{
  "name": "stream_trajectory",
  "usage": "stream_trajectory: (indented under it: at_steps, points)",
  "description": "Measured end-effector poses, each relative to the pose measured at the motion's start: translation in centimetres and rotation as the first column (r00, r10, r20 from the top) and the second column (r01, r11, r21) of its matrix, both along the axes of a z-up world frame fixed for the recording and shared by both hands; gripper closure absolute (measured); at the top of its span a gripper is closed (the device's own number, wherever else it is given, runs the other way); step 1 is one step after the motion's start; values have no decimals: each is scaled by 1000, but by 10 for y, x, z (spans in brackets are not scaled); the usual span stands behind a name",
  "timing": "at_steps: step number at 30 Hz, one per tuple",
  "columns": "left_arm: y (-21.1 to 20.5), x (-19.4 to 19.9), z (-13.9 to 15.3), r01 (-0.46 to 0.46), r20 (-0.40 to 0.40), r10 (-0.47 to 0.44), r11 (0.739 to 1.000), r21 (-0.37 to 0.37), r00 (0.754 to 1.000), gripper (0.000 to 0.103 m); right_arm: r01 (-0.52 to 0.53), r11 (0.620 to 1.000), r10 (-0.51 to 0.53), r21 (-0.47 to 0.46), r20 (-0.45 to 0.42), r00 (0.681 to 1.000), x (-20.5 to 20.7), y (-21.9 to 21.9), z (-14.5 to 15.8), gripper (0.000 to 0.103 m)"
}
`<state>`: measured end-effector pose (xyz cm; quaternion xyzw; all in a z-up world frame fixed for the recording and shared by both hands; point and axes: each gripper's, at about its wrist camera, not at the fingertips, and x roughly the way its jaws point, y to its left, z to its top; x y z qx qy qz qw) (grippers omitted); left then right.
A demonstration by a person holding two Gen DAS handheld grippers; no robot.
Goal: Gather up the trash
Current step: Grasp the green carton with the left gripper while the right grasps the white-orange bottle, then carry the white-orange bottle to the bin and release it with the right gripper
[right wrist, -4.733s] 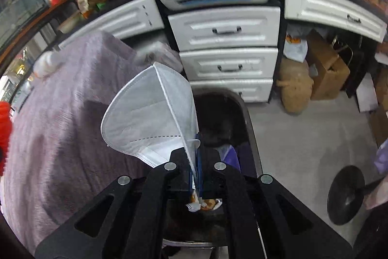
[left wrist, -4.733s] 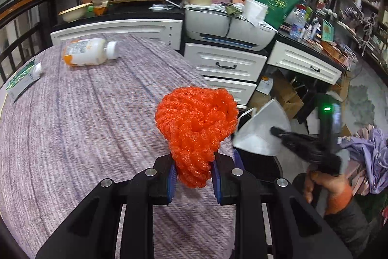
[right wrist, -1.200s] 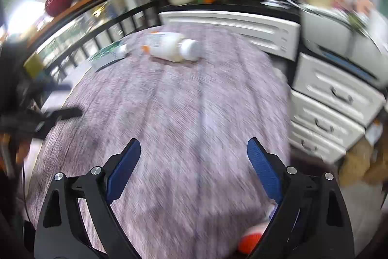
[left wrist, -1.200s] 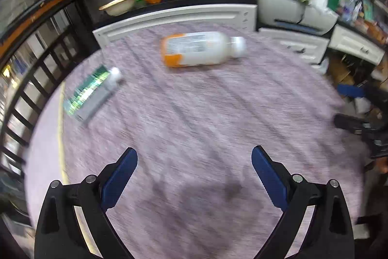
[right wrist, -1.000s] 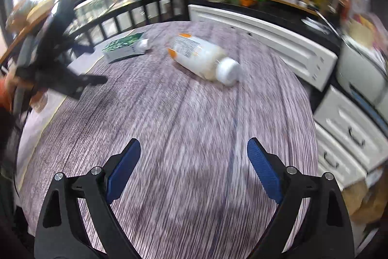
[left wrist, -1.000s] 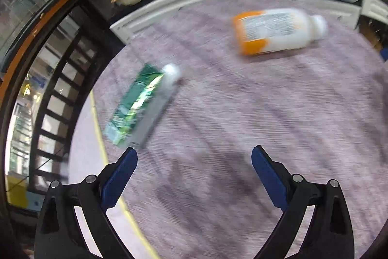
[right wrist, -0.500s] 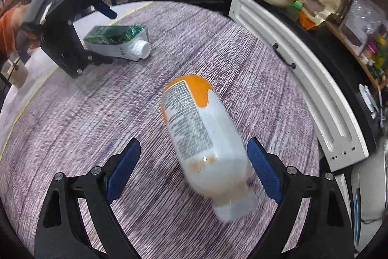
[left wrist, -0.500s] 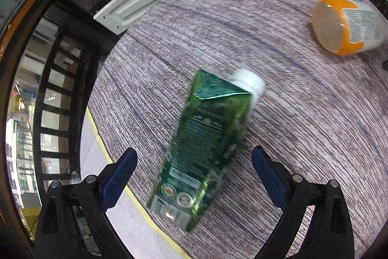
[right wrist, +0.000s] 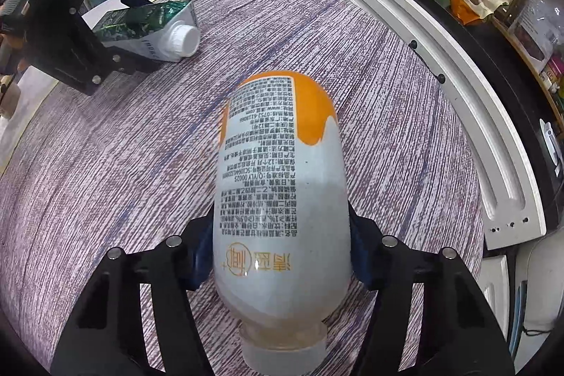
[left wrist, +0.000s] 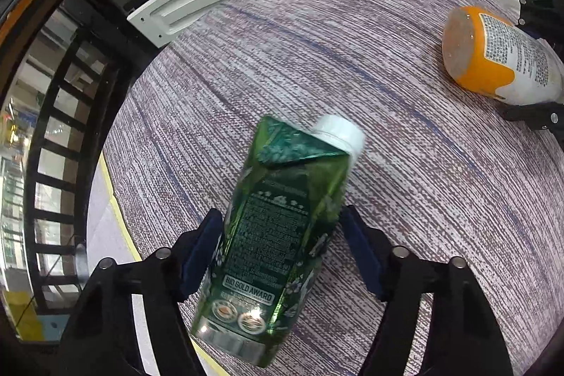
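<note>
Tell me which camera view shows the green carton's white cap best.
The right wrist view: the green carton lies side-on there, so its white cap shows whole, ribbed rim and flat top. In the left wrist view the cap pokes out behind the carton's folded top, partly hidden, between the left gripper fingers.

Green carton (left wrist: 282,231), orange-white bottle (right wrist: 282,185), both lying flat

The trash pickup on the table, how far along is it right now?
No bin shows, so what is already collected cannot be told. In hand: left gripper jaws flank the green carton; right gripper jaws flank the white-and-orange bottle. Both lie on the table, unlifted. Left: lifting and binning both.
</note>
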<state>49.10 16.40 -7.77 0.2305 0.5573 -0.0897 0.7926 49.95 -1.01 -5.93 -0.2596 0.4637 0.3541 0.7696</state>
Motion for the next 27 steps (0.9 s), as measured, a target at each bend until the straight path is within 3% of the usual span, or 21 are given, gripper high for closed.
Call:
stream_trajectory:
  at_steps: [6, 8, 10, 12, 17, 20, 27]
  points:
    - [-8, -1, -1, 40, 8, -41, 996, 81, 999, 25, 45, 997, -43, 68, -35, 998, -18, -10, 4, 41]
    - [-7, 2, 0, -6, -13, 7, 998, 68, 1000, 25, 63, 994, -60, 85, -37, 997, -25, -15, 6, 41]
    - [-4, 6, 0, -39, -21, 40, 998, 46, 999, 32, 88, 990, -84, 108, -38, 996, -33, -22, 9, 41]
    - [-8, 3, 0, -44, 0, 45, 997, 67, 999, 51, 102, 985, -98, 138, -33, 995, -43, -31, 14, 41]
    - [-17, -11, 0, -85, 31, 82, 993, 85, 996, 55, 156, 965, -148, 210, -53, 988, -61, -53, 23, 41]
    - [-22, -25, 7, -91, 69, 88, 995, 38, 994, 55, 173, 951, -164, 258, -53, 985, -76, -64, 28, 41]
    - [-50, -86, 24, -115, 135, 136, 982, -150, 981, 55, 215, 915, -221, 343, -22, 975, -124, -99, 34, 41]
